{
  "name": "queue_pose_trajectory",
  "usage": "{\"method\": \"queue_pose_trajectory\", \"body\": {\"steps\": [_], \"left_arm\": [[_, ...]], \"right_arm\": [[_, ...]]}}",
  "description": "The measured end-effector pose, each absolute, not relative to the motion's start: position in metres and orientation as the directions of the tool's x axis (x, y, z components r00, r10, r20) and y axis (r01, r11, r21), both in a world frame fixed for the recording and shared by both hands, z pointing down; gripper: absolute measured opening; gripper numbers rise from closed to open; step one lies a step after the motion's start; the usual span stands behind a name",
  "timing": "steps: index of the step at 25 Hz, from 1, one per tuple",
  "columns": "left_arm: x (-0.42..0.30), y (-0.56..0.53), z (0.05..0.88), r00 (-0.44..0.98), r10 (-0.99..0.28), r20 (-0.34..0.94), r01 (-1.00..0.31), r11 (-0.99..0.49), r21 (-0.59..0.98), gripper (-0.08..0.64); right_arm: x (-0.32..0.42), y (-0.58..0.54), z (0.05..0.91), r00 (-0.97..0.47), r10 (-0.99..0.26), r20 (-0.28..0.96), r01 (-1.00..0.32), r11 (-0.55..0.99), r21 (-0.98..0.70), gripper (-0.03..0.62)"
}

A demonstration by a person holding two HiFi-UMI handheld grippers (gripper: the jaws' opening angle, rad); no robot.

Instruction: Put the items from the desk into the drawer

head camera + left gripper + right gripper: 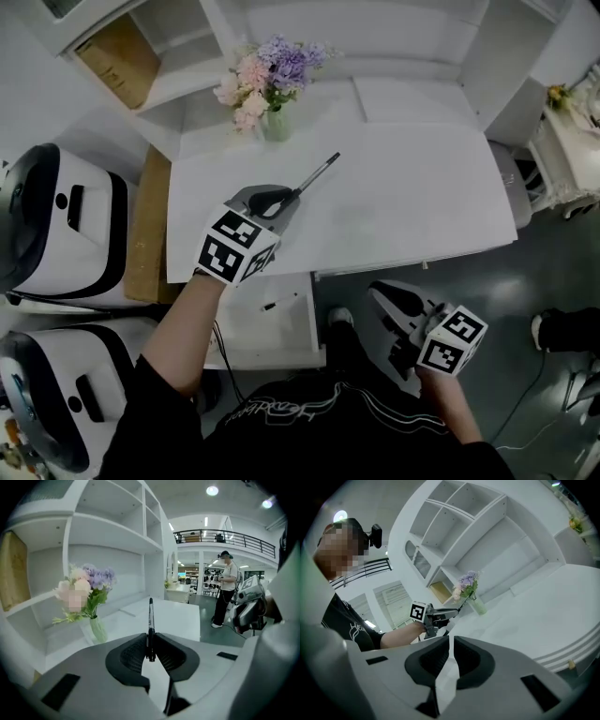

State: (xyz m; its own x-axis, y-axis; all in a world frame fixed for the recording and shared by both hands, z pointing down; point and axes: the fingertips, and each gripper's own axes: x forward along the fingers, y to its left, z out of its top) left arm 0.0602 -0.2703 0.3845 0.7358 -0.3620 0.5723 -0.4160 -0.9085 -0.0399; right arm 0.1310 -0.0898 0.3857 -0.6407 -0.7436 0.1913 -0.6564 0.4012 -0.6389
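Clamping a black pen at its rear end, the left hand-held gripper has both jaws pressed against the barrel, as the left gripper view shows. The pen projects past the jaw tips toward 2 o'clock in the head view and sits above the white desk surface; no view shows whether its tip touches the surface. A glass vase of pink and purple flowers stands upright on the surface at 12 o'clock from the left hand-held gripper, well apart from it. An open white drawer lies below the front edge of the surface at 6 o'clock from the left hand-held gripper, and a small thin dark item, too small to identify, lies inside it. The right hand-held gripper is held off the surface, below its front edge, at 4 o'clock from the left one; its jaws are drawn almost together with only a thin slit, and nothing sits between them. The right gripper view looks across at the left hand-held gripper and the flowers. A white shelf unit rises at the rear of the surface, with a cardboard box at its 10 o'clock corner.
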Motion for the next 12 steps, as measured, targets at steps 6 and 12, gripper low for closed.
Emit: {"method": "queue_pose_trajectory", "body": {"steps": [6,12], "left_arm": [[0.006,-0.189,0.337,0.825,-0.338,0.454,-0.346,-0.936,-0.067,0.074],[-0.062,-0.126,0.36,0.838,-0.291,0.462,-0.296,-0.953,-0.064,0.075]], "right_arm": [[0.076,-0.064,0.372,-0.673,-0.721,0.167,-0.642,0.456,-0.617,0.06],[0.033,-0.049,0.374,-0.686,-0.71,0.157,-0.634,0.478,-0.608,0.06]]}}
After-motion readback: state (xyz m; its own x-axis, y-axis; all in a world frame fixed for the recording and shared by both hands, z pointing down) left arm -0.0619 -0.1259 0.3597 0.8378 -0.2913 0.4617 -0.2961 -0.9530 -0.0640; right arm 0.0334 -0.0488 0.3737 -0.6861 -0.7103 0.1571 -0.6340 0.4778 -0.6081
